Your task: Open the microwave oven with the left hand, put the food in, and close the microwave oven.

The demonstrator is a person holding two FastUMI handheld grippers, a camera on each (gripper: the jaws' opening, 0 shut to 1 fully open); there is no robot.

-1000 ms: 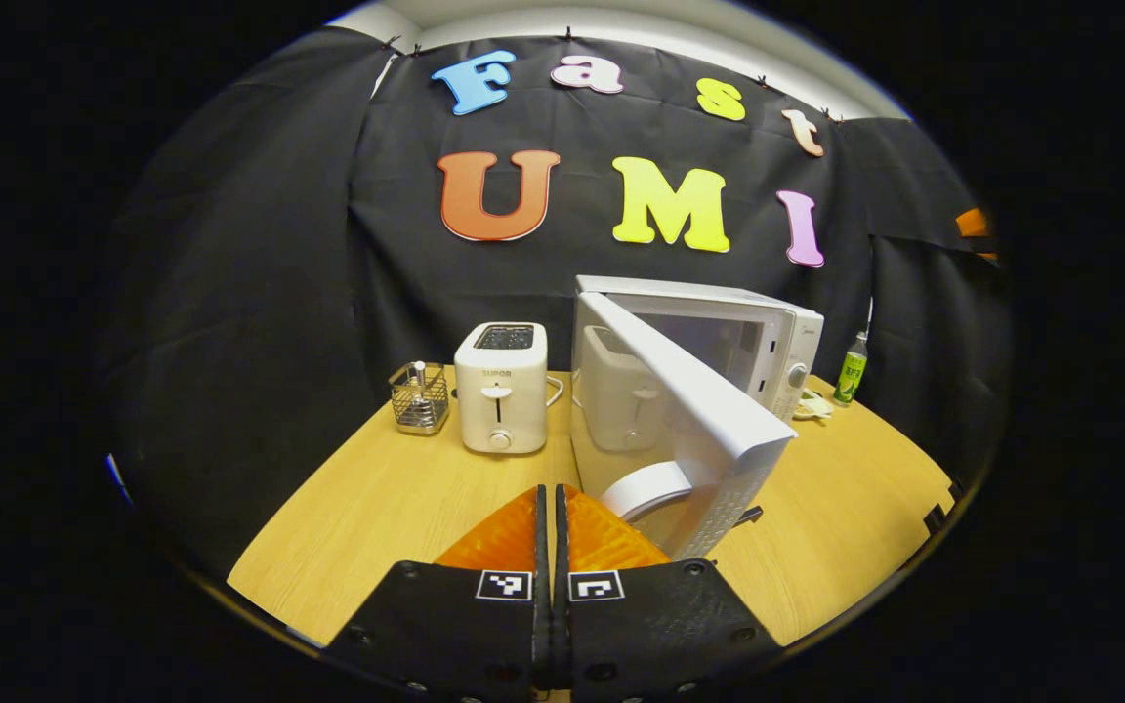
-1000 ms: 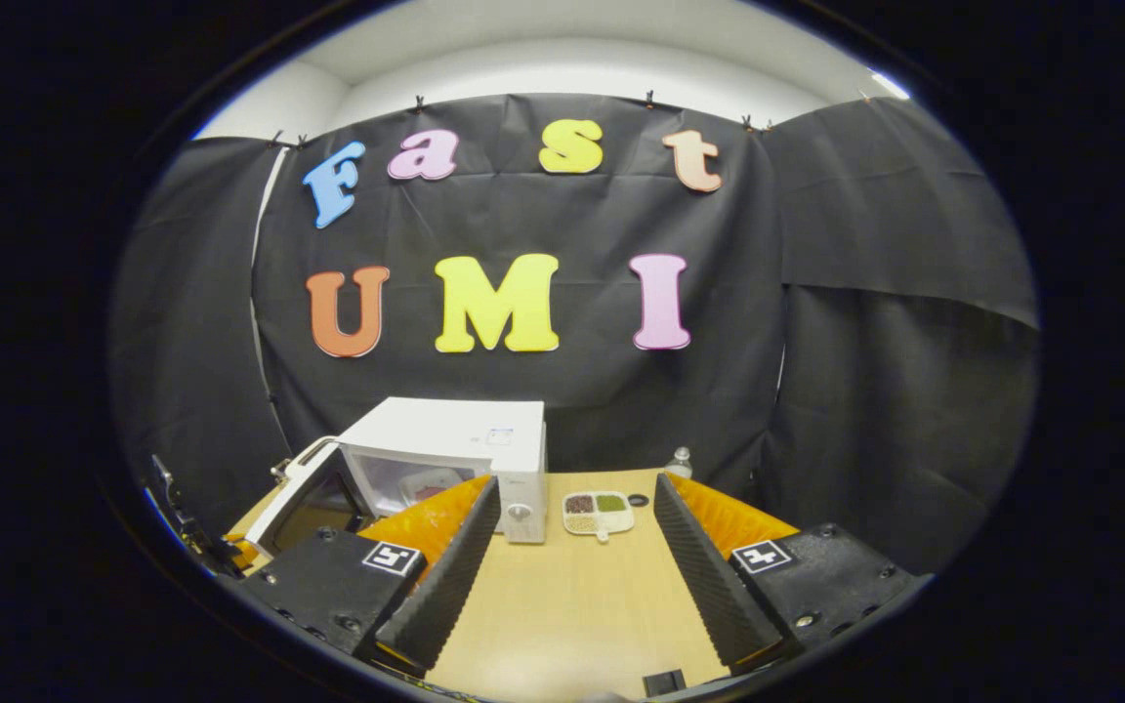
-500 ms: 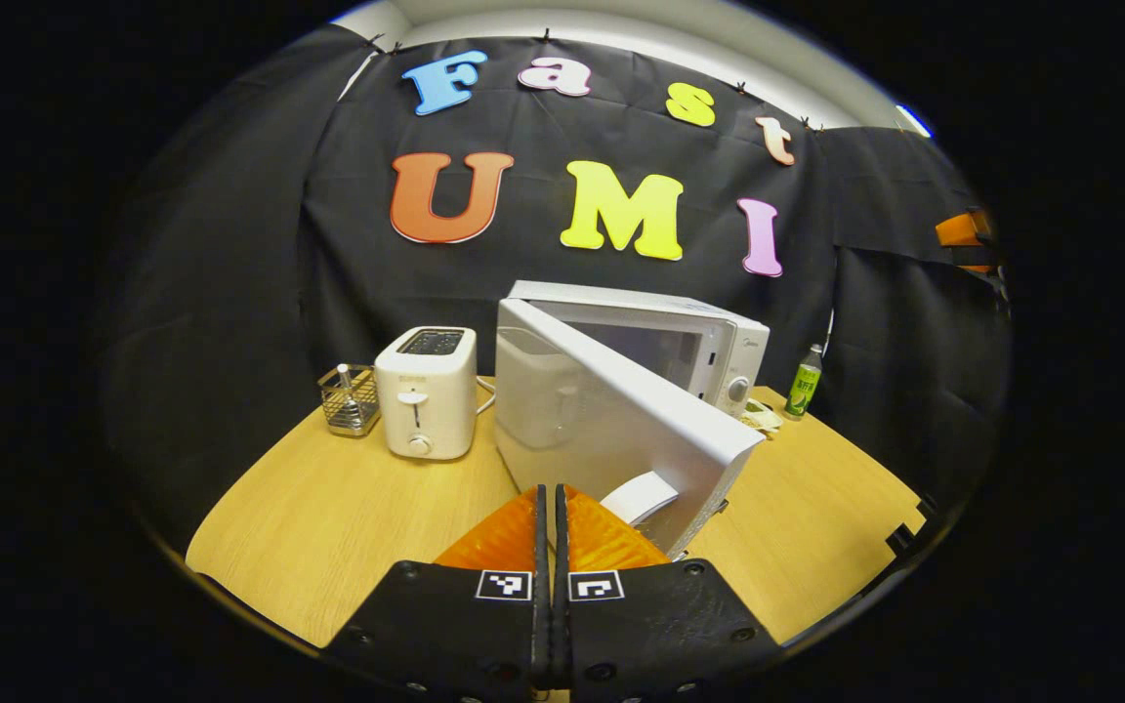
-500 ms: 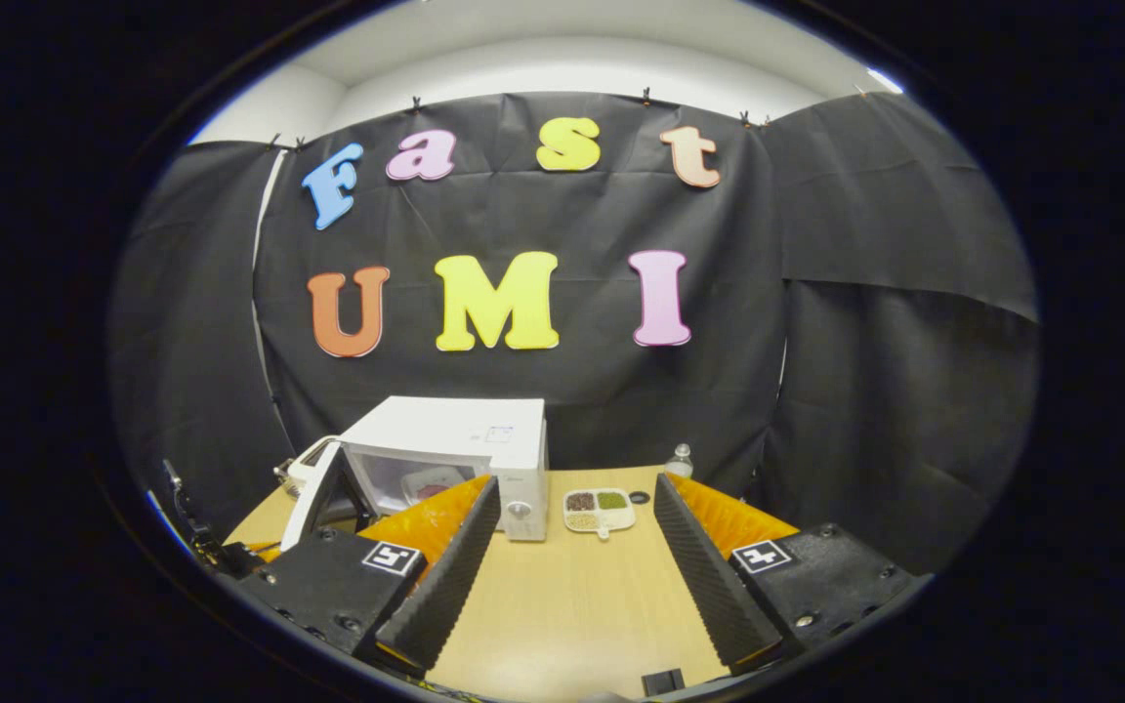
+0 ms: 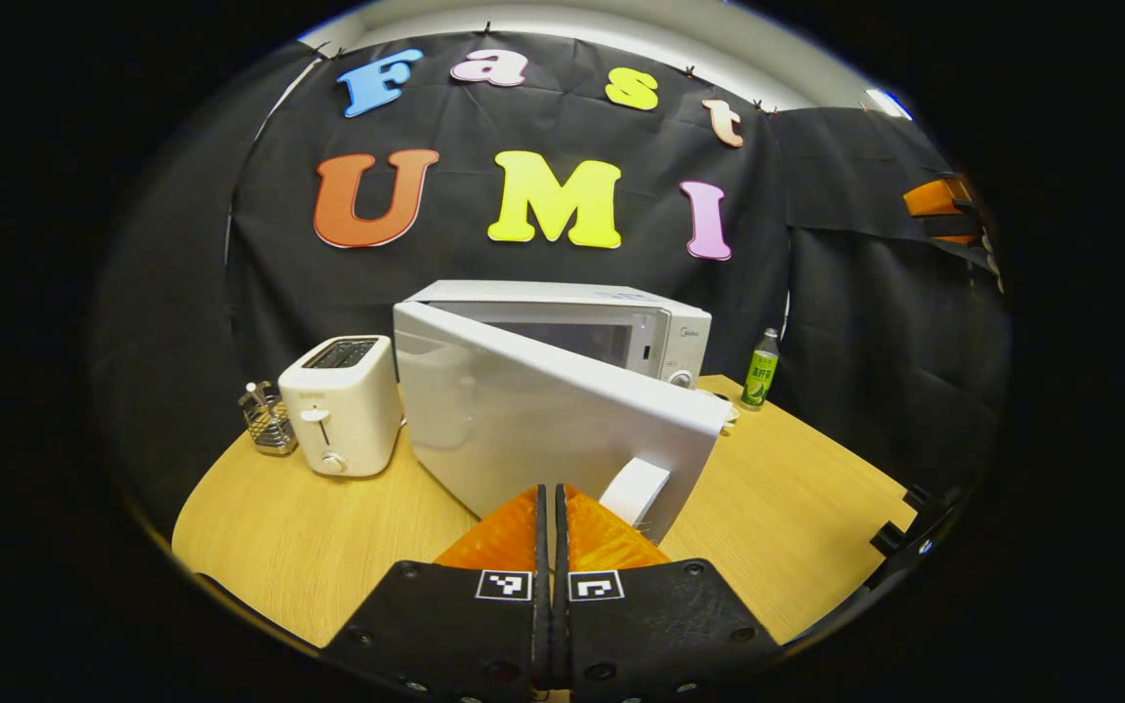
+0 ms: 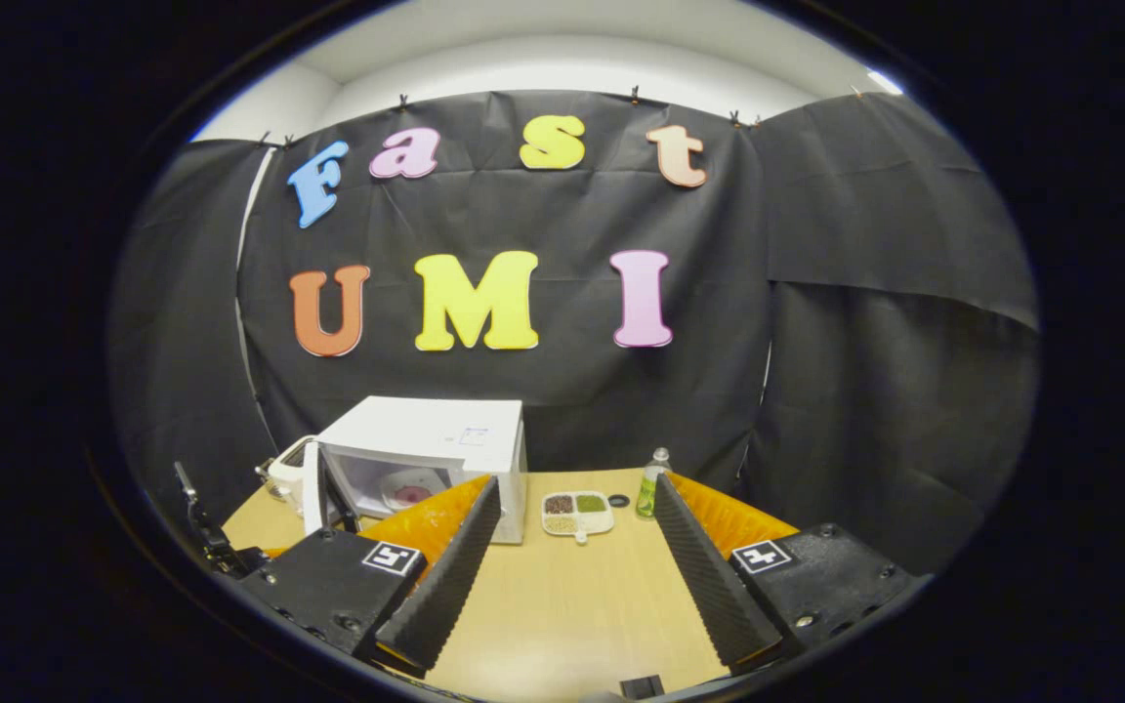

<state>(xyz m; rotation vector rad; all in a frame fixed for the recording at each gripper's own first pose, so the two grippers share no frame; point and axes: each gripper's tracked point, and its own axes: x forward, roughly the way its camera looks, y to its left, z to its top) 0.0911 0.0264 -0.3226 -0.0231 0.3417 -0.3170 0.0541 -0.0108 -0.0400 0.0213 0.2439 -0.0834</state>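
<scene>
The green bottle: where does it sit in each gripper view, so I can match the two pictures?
Left gripper view: green bottle stands right of centre, just right of the microwave.
Right gripper view: green bottle stands low, near centre, right of the divided tray.
Shared landmark: the microwave.

Black cloth walls [image 6: 875, 322]; white ceiling [image 6: 562, 59]; wooden table [image 6: 562, 605].

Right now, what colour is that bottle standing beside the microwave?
Green, with a pale cap; the bottle shows best in the left gripper view.
</scene>
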